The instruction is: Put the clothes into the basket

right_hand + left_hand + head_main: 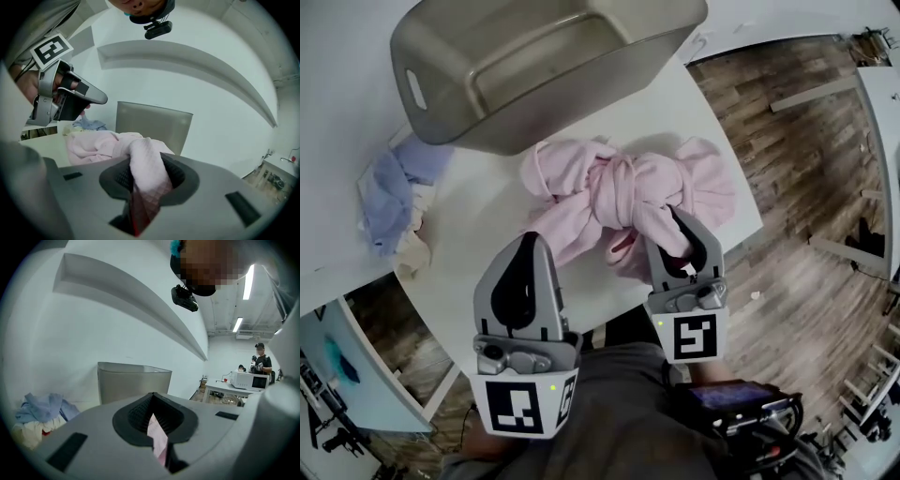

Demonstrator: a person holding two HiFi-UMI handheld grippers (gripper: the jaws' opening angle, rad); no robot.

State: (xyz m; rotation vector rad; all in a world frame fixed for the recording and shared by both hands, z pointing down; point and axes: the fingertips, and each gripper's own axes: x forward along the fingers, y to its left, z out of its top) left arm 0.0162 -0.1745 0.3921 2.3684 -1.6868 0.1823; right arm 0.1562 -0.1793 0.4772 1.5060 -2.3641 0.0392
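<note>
The right gripper (679, 225) is clenched on a bulging fold of the soft pink knitted garment (619, 187); the cloth wells up between its dark ribbed pads (174, 174) and trails forward onto the table. This gripper points ahead and a little downward, its marker cube close to the person's body. The left gripper (529, 246) lies just beside it on the person's left, pointing the same way and set slightly nearer the body. Its jaws are pressed together on a thin sliver of the same pink cloth at the garment's near edge. The rest of the garment lies bunched and knotted on the white table (478, 206). Just beyond it stands the grey translucent plastic basket (441, 94), tilted in the head view. To the basket's left lies a heap of pale blue and cream clothes (389, 202).
</note>
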